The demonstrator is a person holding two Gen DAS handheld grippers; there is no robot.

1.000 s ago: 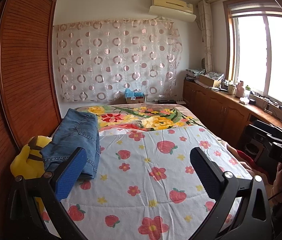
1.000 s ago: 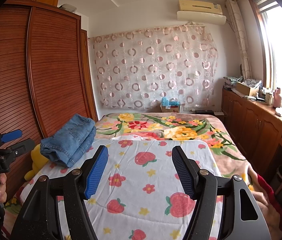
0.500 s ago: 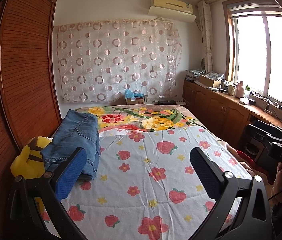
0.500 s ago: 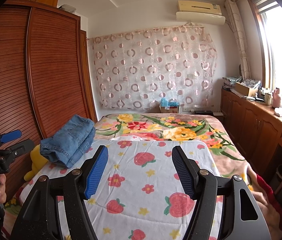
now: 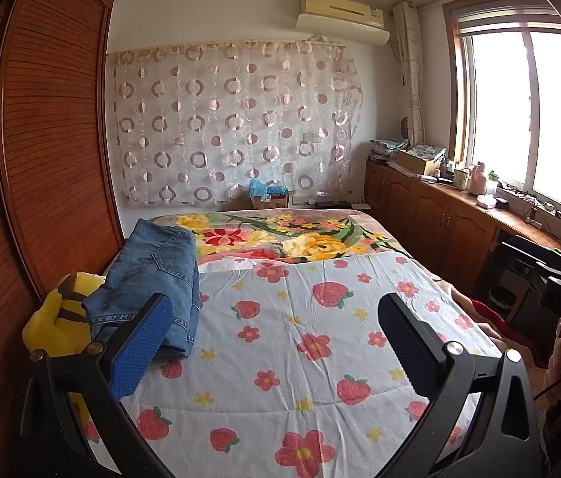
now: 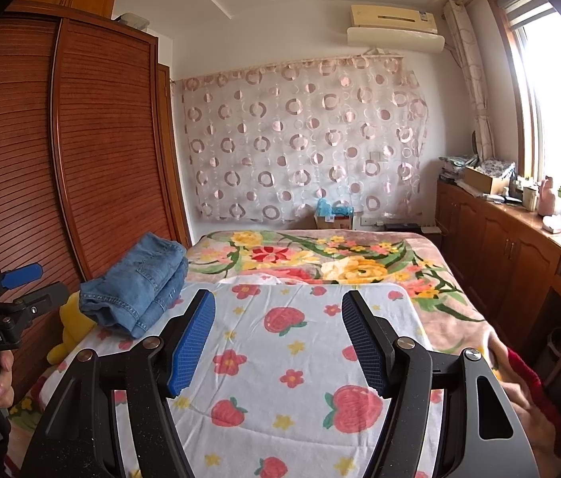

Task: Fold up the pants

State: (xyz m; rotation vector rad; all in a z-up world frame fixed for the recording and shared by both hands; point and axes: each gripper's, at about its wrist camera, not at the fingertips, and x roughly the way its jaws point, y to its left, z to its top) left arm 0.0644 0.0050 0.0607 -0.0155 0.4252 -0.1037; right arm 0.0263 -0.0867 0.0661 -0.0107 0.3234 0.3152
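Seemingly done: jeans (image 5: 149, 283) sit folded in a stack at the bed's (image 5: 320, 358) left edge, beside a yellow plush (image 5: 57, 318). Both my left tongs (image 5: 270, 342) and right tongs (image 6: 278, 342) hang spread, empty, nothing left to fold.

yellow plush toy (image 5: 57, 318) | strawberry quilt (image 5: 300, 358) | floral blanket (image 6: 320, 255) | wardrobe (image 6: 101, 139)

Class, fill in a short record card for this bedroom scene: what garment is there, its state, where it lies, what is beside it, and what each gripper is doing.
garment: jeans
state: folded into a stack
place: left edge of the strawberry quilt on the bed
neighbour: yellow plush toy, beside and partly under the jeans
left gripper: open, holding nothing, above the quilt
right gripper: open, holding nothing, above the quilt
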